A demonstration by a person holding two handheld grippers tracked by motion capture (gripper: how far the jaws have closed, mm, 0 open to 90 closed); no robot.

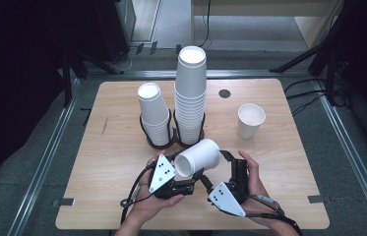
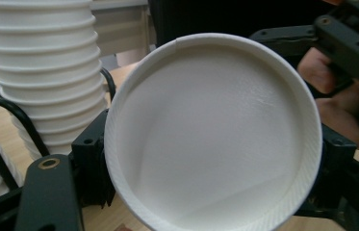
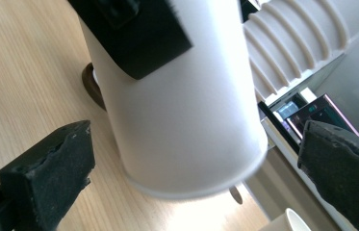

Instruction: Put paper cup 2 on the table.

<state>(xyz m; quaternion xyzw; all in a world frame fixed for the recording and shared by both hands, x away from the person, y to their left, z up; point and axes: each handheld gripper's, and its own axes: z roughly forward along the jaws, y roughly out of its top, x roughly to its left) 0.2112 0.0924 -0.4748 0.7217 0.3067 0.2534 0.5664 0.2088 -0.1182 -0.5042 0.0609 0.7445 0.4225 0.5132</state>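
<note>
The left gripper (image 1: 185, 173) was found clamped on a white paper cup (image 1: 198, 157), held above the near middle of the light wooden table (image 1: 122, 196). The left hand (image 1: 154, 204) was seen low at the near edge, its forearm angled inward. The right gripper (image 1: 230, 162) was recorded released, jaws spread wide on either side of the cup without contact. The cup was lying on its side, long axis roughly level, mouth turned toward the person, base pointing away toward the two stacks of white paper cups (image 1: 191, 93).

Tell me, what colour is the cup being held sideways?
White, the cup; clearest in the high view.
</note>
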